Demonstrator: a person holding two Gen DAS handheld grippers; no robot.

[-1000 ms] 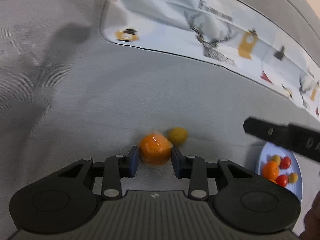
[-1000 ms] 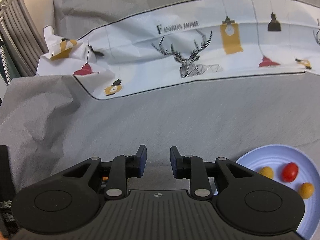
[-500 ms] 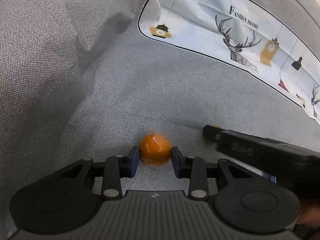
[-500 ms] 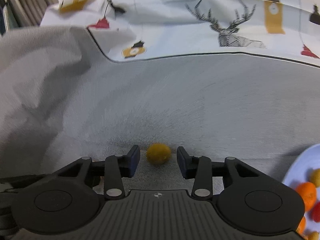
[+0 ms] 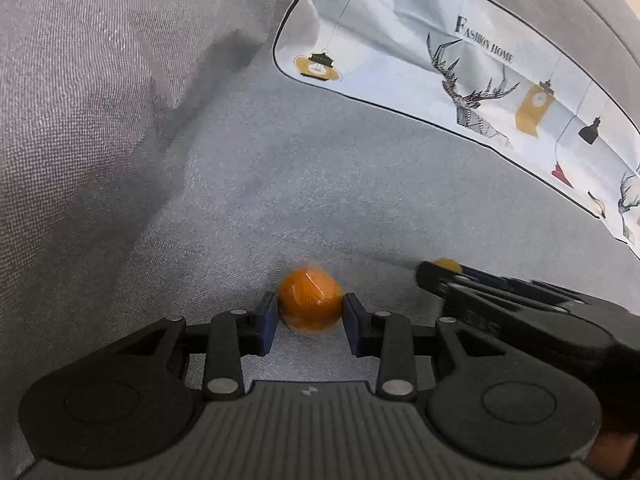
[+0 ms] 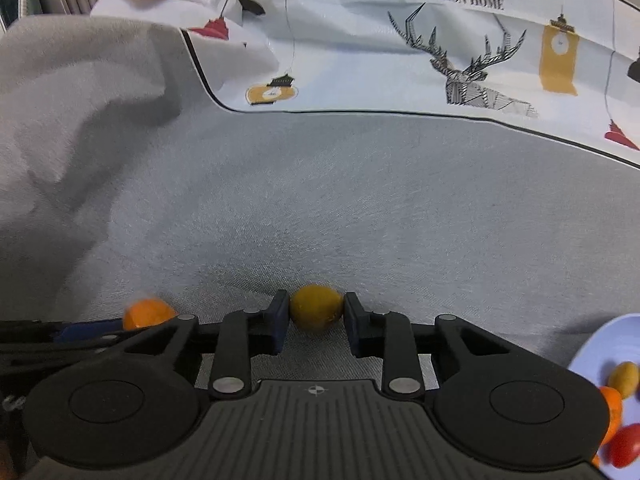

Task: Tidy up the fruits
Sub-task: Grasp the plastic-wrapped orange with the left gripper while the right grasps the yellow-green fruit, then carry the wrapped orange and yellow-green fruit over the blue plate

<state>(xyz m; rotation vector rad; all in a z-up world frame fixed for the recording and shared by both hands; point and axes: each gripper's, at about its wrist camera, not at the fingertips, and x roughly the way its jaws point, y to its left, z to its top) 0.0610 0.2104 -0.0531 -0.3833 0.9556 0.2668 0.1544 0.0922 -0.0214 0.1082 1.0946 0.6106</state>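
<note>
A small orange mandarin (image 5: 310, 300) in a thin clear wrap rests on the grey cloth, and my left gripper (image 5: 308, 314) is shut on it, both blue pads against its sides. Just to its right lies a yellow fruit (image 6: 316, 308). My right gripper (image 6: 316, 318) has its jaws closing on that fruit, and the pads touch both of its sides. In the left wrist view the right gripper (image 5: 438, 276) comes in from the right with the yellow fruit (image 5: 448, 265) peeking above it. The mandarin (image 6: 148, 313) also shows at the lower left of the right wrist view.
A pale blue plate (image 6: 600, 344) at the lower right holds a yellow fruit (image 6: 624, 376), an orange one (image 6: 612, 412) and a red tomato (image 6: 624, 448). A white printed cloth (image 6: 440, 40) lies across the back. The grey cloth bunches up at the left (image 6: 80, 100).
My right gripper swung left from the plate to the yellow fruit, opened around it and narrowed onto it. The left gripper kept its hold on the mandarin while its view shifted off the plate.
</note>
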